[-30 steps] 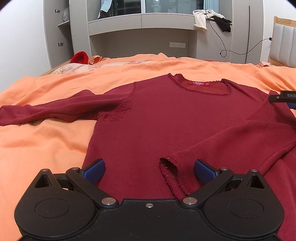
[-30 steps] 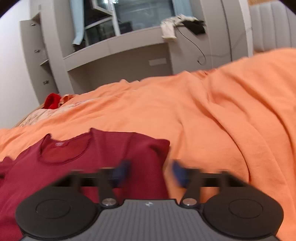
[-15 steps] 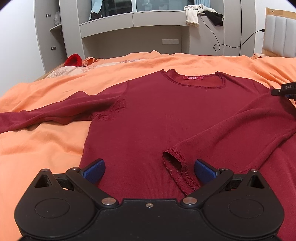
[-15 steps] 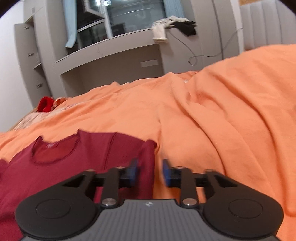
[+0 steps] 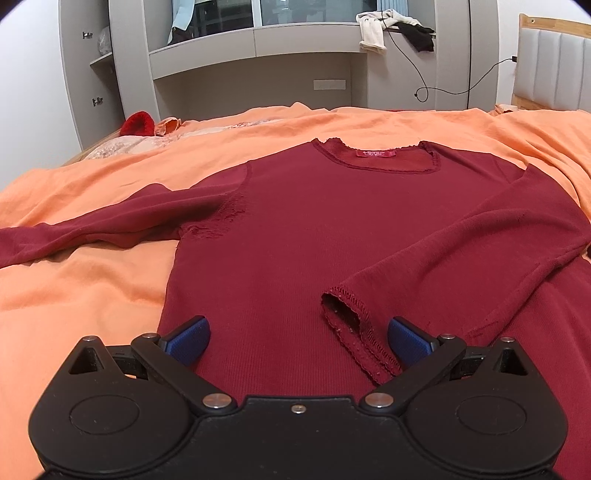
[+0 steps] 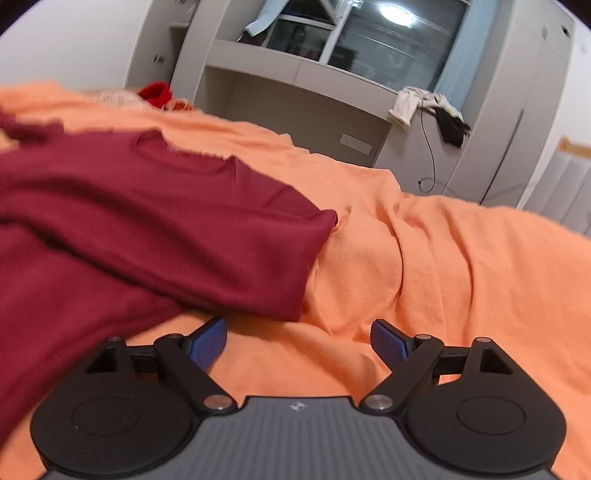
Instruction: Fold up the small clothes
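A dark red long-sleeved top (image 5: 306, 236) lies flat on the orange bedspread (image 5: 92, 280), neck away from me. Its right sleeve is folded across the body, cuff (image 5: 351, 314) lying just ahead of my left gripper (image 5: 297, 338). That gripper stands open over the hem, pads apart with cloth under them, nothing pinched. The left sleeve stretches out to the left. In the right wrist view the top (image 6: 140, 218) lies to the left, its folded shoulder edge just ahead. My right gripper (image 6: 297, 341) is opening, over bare bedspread (image 6: 443, 266), nothing between its pads.
Grey built-in shelving and a window ledge (image 5: 258, 40) stand beyond the bed, with clothes (image 5: 391, 27) draped on it and a cable hanging down. A red item (image 5: 138, 123) lies at the bed's far left. A padded headboard (image 5: 554, 66) is at the right.
The right gripper let go of the top's shoulder fold, opened wide, rolled, and drew back to the right onto the bedspread. It has left the left wrist view. The left gripper stayed put.
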The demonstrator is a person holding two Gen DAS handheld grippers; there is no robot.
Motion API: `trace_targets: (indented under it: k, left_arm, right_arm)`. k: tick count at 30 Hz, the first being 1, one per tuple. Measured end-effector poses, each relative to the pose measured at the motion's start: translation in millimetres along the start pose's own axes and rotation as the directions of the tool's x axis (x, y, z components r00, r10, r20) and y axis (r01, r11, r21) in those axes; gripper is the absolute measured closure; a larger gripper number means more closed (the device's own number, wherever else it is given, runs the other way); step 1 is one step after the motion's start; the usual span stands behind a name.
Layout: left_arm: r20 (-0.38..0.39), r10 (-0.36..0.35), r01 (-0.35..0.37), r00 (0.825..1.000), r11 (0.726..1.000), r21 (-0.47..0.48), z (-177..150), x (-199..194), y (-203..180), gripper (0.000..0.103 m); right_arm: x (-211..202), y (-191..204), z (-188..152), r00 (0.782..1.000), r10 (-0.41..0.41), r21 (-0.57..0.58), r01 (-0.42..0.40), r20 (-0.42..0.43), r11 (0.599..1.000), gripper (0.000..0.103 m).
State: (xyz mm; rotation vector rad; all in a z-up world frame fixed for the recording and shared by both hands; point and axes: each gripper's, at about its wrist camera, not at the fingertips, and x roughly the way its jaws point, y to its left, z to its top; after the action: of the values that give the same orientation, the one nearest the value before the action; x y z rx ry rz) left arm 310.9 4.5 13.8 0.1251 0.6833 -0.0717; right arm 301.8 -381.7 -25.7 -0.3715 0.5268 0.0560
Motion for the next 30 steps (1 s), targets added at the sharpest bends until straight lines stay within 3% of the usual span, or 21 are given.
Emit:
trace_targets:
  k: [3,7,9,10,12,14,21,26,30]
  left_arm:
    - [0.003,0.004,-0.004,1.0,1.0,0.004,-0.5,0.2,-0.9,0.0]
    - [0.008,0.013,-0.013,1.0,1.0,0.014,-1.8,0.0,-2.7,0.0]
    - [0.01,0.018,-0.018,1.0,1.0,0.018,-2.0,-0.4,-3.9,0.0]
    - [0.012,0.02,-0.02,1.0,1.0,0.019,-2.2,-1.3,-5.2,0.0]
    - [0.015,0.022,-0.022,1.0,1.0,0.02,-2.7,-2.2,-5.1,0.0]
    - [0.017,0.022,-0.022,1.0,1.0,0.021,-3.0,-2.8,-4.9,0.0]
    - [0.017,0.007,-0.007,1.0,0.999,0.054,-4.7,-5.3,-7.6,0.0]
    - [0.012,-0.027,0.026,1.0,0.997,0.072,-6.3,-8.4,-6.4,0.0]
    - [0.023,-0.049,0.048,0.999,0.998,0.028,-5.0,-13.0,2.8,0.001]
  right_arm:
    - [0.2,-0.1,-1.0,1.0,0.005,0.011,-0.005,0.024,1.0,0.018]
    - [10.1,9.5,-2.4,0.998,-0.047,-0.073,0.05,0.041,0.996,0.026]
    - [15.2,13.9,-2.6,0.997,-0.054,-0.103,0.059,0.049,0.993,0.049]
    - [17.1,16.3,-2.2,0.997,-0.054,-0.12,0.06,0.053,0.991,0.055]
    - [18.1,17.6,-3.2,0.995,-0.073,-0.144,0.082,0.066,0.986,0.083]
    - [18.7,16.0,-2.1,0.996,-0.064,-0.134,0.071,0.059,0.988,0.094]
    - [29.0,9.0,-5.3,0.998,-0.063,-0.068,0.061,-0.028,0.996,0.097]
    - [22.9,1.6,-7.4,0.999,-0.043,-0.018,0.042,-0.032,0.999,0.094]
    - [9.2,-2.3,-7.9,0.999,-0.031,0.017,0.031,-0.017,0.999,0.056]
